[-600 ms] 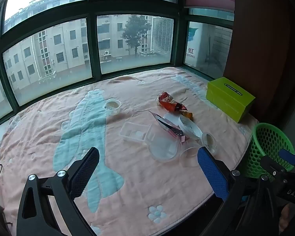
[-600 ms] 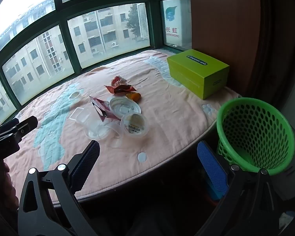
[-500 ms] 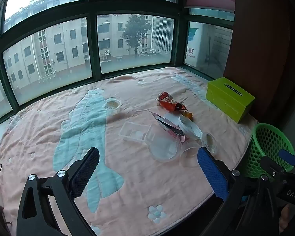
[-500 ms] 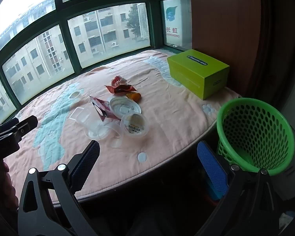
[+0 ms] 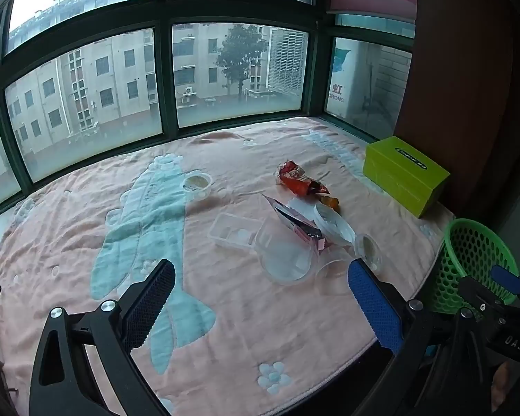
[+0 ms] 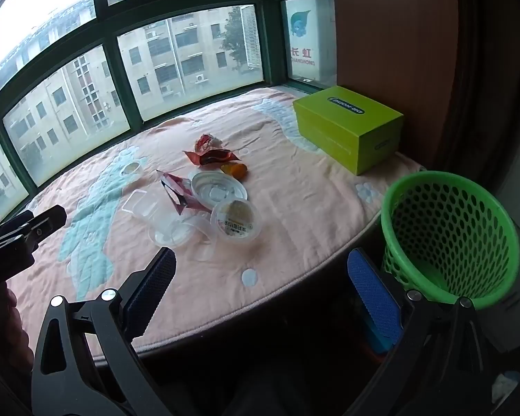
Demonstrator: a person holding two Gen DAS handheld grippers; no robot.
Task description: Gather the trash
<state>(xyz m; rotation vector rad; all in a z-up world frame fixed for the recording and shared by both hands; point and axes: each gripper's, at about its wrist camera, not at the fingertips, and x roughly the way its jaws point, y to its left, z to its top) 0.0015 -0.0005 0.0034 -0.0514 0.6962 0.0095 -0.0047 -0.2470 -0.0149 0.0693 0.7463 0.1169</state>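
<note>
Both grippers hang above the near edge of a pink blanket (image 5: 225, 312) printed with a pale blue figure and spread over a bay-window platform. The left gripper (image 5: 260, 298) has its jaws spread wide with nothing between them; its pads (image 5: 149, 305) sit over the blanket, short of the litter. The right gripper (image 6: 260, 287) is likewise wide open and empty, poised over the blanket's front edge, and it also shows at the right margin of the left wrist view. The trash lies in a loose cluster near the middle of the blanket. A red snack wrapper (image 6: 209, 154) is farthest back, with a small orange scrap (image 6: 235, 170) just beside it. Nearer is a round clear lid (image 6: 218, 189), touching a pink and dark foil packet (image 6: 176, 190) that leans over a clear rectangular tray (image 5: 235, 230) and a clear round cup (image 5: 284, 260). A small sealed pudding cup (image 6: 237, 220) with a printed label sits at the front of the cluster. Another small cup (image 5: 197, 183) stands apart, on the blue print toward the window. A green mesh basket (image 6: 447, 232) stands beside the platform's right edge, below the blanket's level, well apart from the litter. A lime green box (image 6: 350, 128) rests on the blanket's far right corner, against the brown wall.
</note>
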